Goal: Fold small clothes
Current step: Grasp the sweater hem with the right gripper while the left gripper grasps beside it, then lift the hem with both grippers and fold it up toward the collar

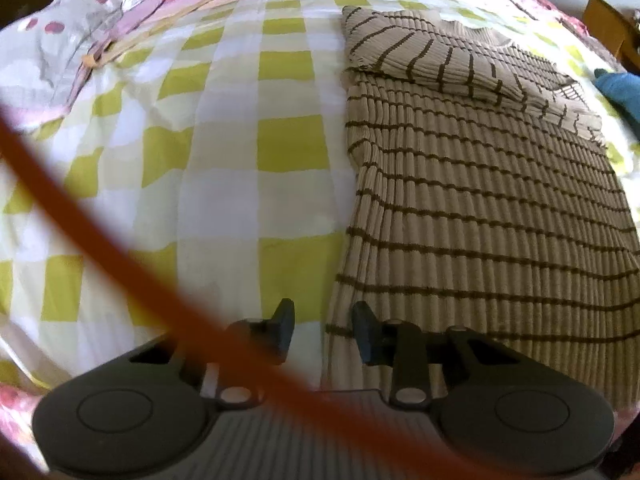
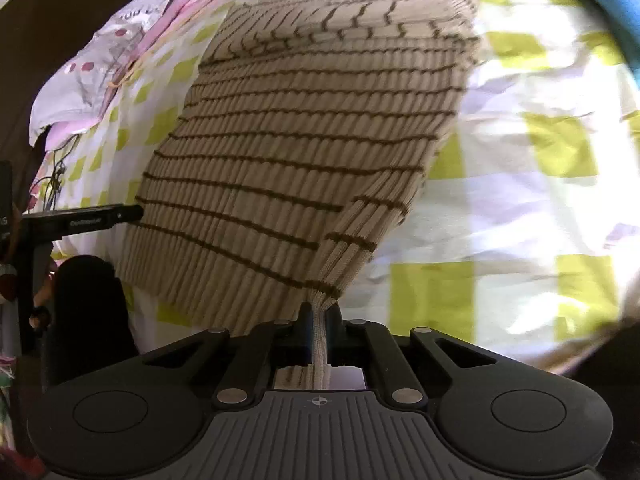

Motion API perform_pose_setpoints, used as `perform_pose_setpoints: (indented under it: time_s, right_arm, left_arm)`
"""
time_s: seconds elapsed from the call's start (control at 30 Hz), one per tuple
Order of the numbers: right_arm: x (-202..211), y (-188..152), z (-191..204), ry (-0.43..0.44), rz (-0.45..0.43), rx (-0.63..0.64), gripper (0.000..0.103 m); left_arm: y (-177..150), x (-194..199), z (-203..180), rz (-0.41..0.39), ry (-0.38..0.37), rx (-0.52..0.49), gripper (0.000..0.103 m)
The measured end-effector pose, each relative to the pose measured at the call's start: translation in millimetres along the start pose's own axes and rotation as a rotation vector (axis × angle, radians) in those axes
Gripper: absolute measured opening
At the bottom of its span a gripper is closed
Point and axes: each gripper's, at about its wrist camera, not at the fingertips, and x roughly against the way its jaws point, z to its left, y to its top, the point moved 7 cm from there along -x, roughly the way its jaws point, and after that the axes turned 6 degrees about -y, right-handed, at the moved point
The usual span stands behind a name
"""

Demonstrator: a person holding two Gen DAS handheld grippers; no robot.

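Observation:
A beige ribbed sweater (image 1: 480,200) with thin brown stripes lies flat on a yellow-and-white checked bedsheet (image 1: 224,160). One sleeve (image 1: 432,56) is folded across its top. My left gripper (image 1: 324,326) hovers open over the sweater's near left hem corner, with one finger above the sheet and the other above the knit. In the right wrist view, my right gripper (image 2: 319,316) is shut on the sweater's (image 2: 300,140) near right hem corner. The pinched fabric bunches between the fingers and that corner lifts off the sheet (image 2: 520,200).
A blurred orange cord (image 1: 120,248) crosses the left wrist view close to the lens. Pink patterned bedding (image 1: 80,28) lies at the far left, and a blue cloth (image 1: 620,88) at the far right. A black stand (image 2: 80,218) sits beside the bed's left edge.

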Motion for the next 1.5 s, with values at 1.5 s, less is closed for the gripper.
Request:
perform_pose_setpoints:
  time_s: [1.5]
  right_arm:
    - [42, 146, -62, 0.421, -0.494, -0.493, 0.005]
  left_arm:
    - [172, 18, -26, -0.362, -0.463, 0.194, 0.008]
